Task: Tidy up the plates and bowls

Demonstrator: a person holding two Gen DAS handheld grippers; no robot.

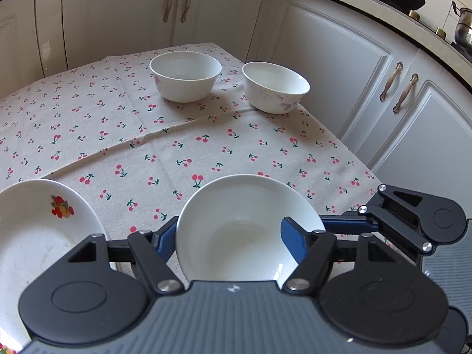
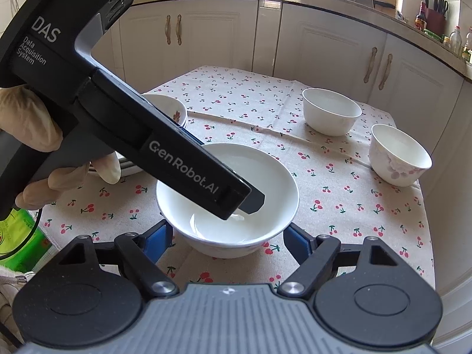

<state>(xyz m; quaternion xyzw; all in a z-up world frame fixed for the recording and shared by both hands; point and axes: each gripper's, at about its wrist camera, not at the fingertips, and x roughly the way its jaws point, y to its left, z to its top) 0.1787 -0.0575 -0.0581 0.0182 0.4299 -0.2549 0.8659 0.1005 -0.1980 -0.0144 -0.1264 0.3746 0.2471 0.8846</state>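
Since the job is to gather like with like, the layout already reads as two groups. At the far left a plate (image 1: pixel 38 236) with a fruit motif lies flat on the cherry-print cloth (image 1: pixel 206 147) that covers the counter. That corner looks like the collecting spot for flat ware.

Next to it, a gloved hand (image 2: pixel 29 135) holds the left claw (image 1: pixel 228 234) angled down over the middle bowl (image 2: pixel 265 177). Its left pad sits outside the rim and its right pad hangs over the white inside. From the right wrist view its tip dips into the hollow. Whether the pads press on the wall cannot be told. It reads as a claw set astride the rim to steady or carry the bowl.

The middle bowl itself stands upright at the near edge of the cloth, between the plate and the other bowls. The right claw (image 2: pixel 227 234) comes at it low from the near side, a blue pad against the outer wall on each flank — clenched on the bowl as far as this view shows. A grip low on the wall would keep the bowl level when lifted.

Further right and back, a plain bowl (image 1: pixel 185 76) and a flowered bowl (image 1: pixel 275 88) stand upright, near each other but apart. They are probably the stack the middle bowl is meant to join.
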